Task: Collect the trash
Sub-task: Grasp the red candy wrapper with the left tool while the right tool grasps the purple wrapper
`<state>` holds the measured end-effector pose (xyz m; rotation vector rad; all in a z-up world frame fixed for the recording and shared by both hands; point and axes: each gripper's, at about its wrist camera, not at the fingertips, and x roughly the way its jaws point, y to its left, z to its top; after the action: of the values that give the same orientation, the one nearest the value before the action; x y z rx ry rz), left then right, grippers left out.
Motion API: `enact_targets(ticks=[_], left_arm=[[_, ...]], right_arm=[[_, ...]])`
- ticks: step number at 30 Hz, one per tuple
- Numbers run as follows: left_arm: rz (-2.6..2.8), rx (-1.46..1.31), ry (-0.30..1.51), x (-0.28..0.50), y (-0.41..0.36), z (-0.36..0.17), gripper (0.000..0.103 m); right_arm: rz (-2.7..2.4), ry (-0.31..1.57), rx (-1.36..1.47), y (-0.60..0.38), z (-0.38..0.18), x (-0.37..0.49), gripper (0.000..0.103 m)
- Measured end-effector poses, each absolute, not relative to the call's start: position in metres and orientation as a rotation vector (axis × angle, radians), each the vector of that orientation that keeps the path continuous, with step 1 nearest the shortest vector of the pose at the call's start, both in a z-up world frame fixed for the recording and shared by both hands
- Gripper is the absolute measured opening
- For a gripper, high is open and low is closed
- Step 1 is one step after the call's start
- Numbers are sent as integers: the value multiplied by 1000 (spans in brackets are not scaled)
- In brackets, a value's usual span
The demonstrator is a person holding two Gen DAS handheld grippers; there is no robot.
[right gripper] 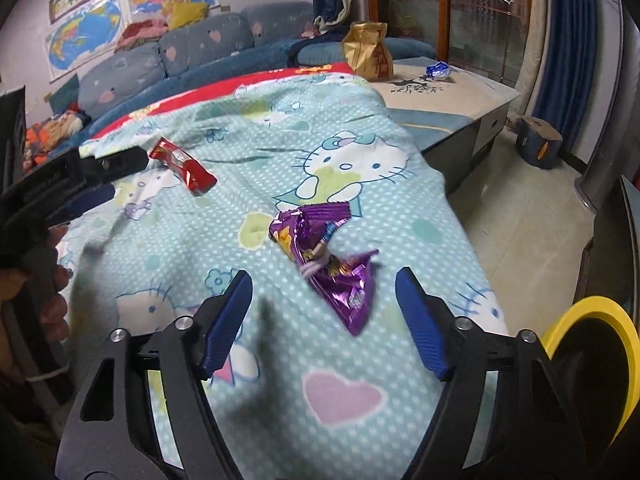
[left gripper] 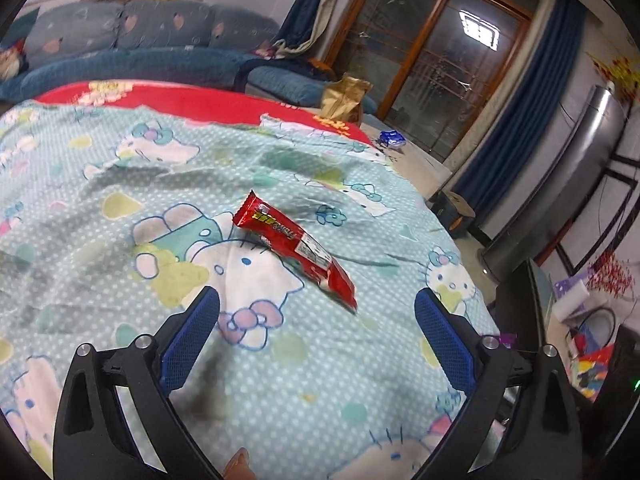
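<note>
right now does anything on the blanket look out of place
Yes: two snack wrappers litter the cartoon-cat blanket. A red wrapper lies flat ahead of the open left hand-held gripper, and a crumpled purple wrapper lies ahead of the open right hand-held gripper. Neither is gripped yet.

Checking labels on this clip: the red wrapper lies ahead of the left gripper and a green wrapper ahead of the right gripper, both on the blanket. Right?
Not quite. The wrapper ahead of the right gripper is purple, as the right wrist view shows. The red wrapper, left gripper and blanket are as stated.
</note>
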<state>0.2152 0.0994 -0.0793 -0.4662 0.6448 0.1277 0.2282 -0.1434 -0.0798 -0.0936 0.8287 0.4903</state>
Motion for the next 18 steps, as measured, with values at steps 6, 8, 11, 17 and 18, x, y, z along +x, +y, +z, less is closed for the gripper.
enact_targets(ticks=[6,8,11,17,18], left_arm=[[107,-527,678,244,103,-90,72],[109,-545,693,253,104,-95,64],[128,-581,724,263,104,-103,54],[159,-567,736,272,102,-111,21],[154,-567,734,272,101,-111,20]], right_arm=[[475,848,-131,-132,-90,237,31],[484,844,-95,-138,-89,235,28],[509,837,-65,-144,-87,227,25],[577,807,-13,-153,-77,195,25],[585,801,-10,-153,-75,190,25]])
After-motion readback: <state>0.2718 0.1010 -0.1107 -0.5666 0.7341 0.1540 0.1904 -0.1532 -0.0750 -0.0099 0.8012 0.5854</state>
